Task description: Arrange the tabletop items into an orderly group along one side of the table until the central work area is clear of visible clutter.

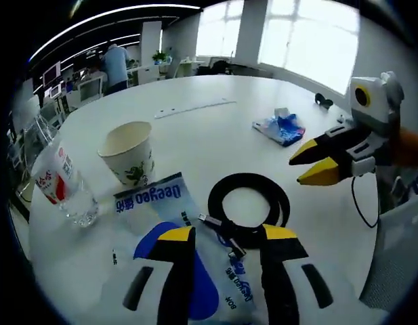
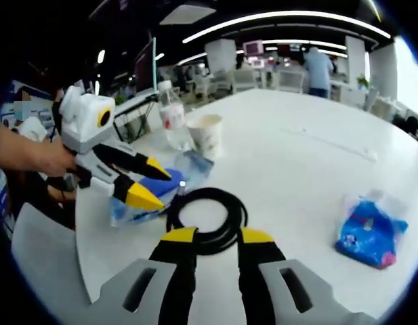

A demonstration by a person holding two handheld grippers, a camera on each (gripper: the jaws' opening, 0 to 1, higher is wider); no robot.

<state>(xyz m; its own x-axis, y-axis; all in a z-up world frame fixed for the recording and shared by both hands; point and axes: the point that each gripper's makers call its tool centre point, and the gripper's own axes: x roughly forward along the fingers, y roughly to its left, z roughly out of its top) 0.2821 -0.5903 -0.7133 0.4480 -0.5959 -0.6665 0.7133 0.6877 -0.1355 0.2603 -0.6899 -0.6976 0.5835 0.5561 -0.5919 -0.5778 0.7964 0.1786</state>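
My left gripper (image 1: pixel 227 234) is open, low over the table; a coiled black cable (image 1: pixel 249 202) and a blue-and-white tissue pack (image 1: pixel 154 203) lie just past its jaws. In the right gripper view it (image 2: pixel 151 184) hovers over the pack (image 2: pixel 131 206). My right gripper (image 2: pixel 217 235) is open too, its jaws pointing at the cable coil (image 2: pixel 207 217) from the opposite side. Seen from the left (image 1: pixel 314 164), it holds nothing. A paper cup (image 1: pixel 129 152) stands upright beside a clear plastic bottle (image 1: pixel 59 183). A blue snack bag (image 1: pixel 280 128) lies apart from the rest.
The table (image 1: pixel 215 145) is round and white. A thin white strip (image 1: pixel 195 107) lies far across it, and a small dark item (image 1: pixel 324 100) sits near the rim. A grey chair back (image 2: pixel 46 250) stands at the near edge. People and desks are in the background.
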